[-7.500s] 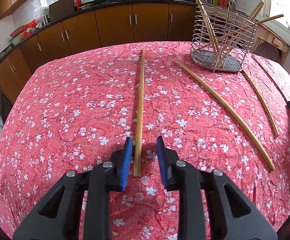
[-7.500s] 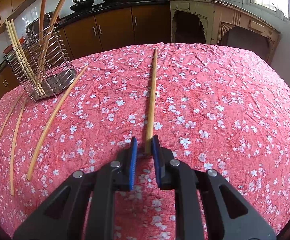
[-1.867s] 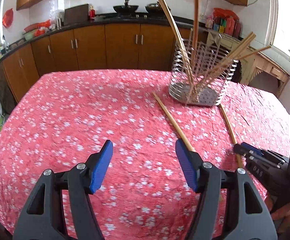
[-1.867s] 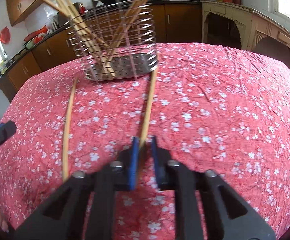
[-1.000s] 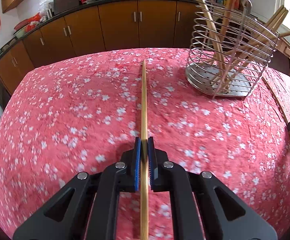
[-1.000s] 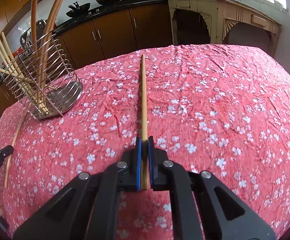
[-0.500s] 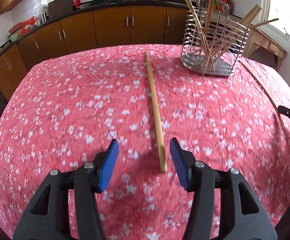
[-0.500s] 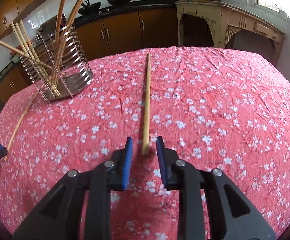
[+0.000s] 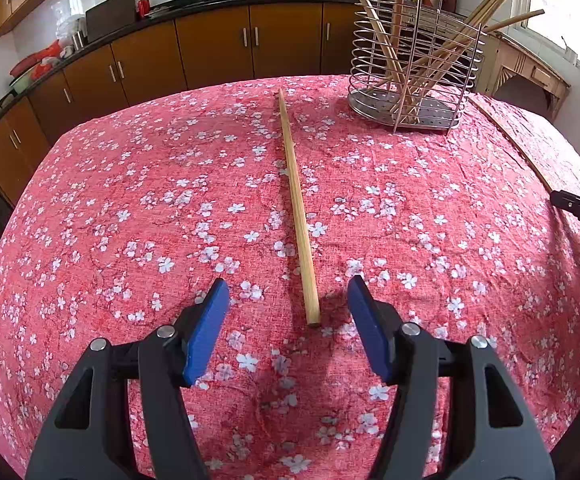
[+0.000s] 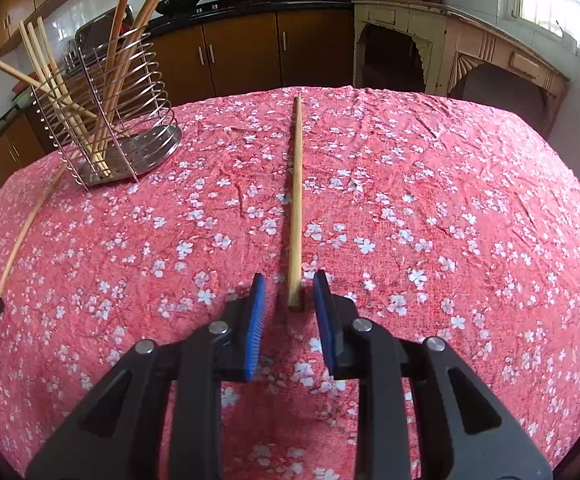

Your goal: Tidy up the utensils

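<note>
In the left wrist view, the left gripper has its blue fingers spread wide apart, holding nothing. A chopstick lies flat on the desk, which is covered by a red flowered cloth; its near end sits between the fingers, touching neither, and it runs away toward 12 o'clock. Farther off at 1 o'clock stands a wire holder with several chopsticks leaning inside it. Another stick lies on the cloth at 2 o'clock, just beyond the holder.

In the right wrist view, the right gripper has its fingers a little apart, empty, with the near end of a second chopstick between them and no contact visible. That stick points to 12 o'clock. At 10 o'clock the same holder stands on the cloth, and a thin stick lies at 9 o'clock beside it.
</note>
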The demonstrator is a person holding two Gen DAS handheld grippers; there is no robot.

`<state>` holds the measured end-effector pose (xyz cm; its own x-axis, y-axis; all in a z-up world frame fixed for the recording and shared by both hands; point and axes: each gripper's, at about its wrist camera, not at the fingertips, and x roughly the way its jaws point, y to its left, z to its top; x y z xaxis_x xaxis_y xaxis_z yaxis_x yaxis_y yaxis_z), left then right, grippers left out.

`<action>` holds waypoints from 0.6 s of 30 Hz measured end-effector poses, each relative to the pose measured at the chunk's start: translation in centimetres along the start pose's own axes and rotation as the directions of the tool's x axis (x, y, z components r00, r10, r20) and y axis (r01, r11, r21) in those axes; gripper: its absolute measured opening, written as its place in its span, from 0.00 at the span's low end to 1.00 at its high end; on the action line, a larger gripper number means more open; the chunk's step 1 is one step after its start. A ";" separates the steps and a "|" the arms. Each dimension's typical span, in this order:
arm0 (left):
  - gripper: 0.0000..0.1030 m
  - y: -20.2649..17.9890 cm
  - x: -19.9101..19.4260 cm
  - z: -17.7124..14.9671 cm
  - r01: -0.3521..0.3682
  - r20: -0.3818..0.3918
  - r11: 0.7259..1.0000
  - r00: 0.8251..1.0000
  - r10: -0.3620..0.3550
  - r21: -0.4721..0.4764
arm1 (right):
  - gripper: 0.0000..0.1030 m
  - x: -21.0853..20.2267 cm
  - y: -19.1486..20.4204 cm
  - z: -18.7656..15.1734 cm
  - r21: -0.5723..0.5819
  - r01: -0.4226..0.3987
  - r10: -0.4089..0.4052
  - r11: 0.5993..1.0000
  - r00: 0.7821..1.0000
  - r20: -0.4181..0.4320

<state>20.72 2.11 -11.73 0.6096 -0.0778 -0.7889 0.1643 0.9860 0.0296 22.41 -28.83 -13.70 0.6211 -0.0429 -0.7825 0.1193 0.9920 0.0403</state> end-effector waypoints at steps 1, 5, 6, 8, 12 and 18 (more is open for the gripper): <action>0.60 0.2 -0.2 0.0 0.000 0.000 1.000 1.000 0.000 0.001 | 0.25 0.0 0.1 0.0 -0.004 0.004 -0.004 1.000 1.000 0.000; 0.60 0.1 -0.1 0.0 -0.005 0.000 1.000 1.000 0.005 0.005 | 0.25 0.0 0.0 0.0 0.002 -0.004 0.004 1.000 1.000 0.000; 0.59 0.0 0.0 0.0 -0.006 0.001 1.000 1.000 0.006 0.007 | 0.25 -0.1 0.0 0.0 0.002 -0.004 0.004 1.000 1.000 0.000; 0.55 -0.2 -0.1 0.0 0.000 0.004 1.000 1.000 0.000 0.017 | 0.25 -0.1 -0.1 0.0 0.001 -0.003 0.003 1.000 1.000 0.000; 0.39 -1.1 -0.3 -0.2 0.010 0.014 0.998 1.000 -0.011 0.059 | 0.25 0.0 -0.1 0.0 0.001 -0.003 0.003 1.000 1.000 0.000; 0.36 -1.1 -0.1 -0.1 0.029 0.012 0.998 0.999 -0.030 0.048 | 0.24 0.0 -0.1 0.0 0.004 -0.004 0.004 1.000 1.000 0.001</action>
<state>20.37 1.09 -11.75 0.6135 -0.1092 -0.7821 0.2189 0.9751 0.0356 22.40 -28.97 -13.65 0.6223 -0.0388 -0.7818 0.1201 0.9917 0.0463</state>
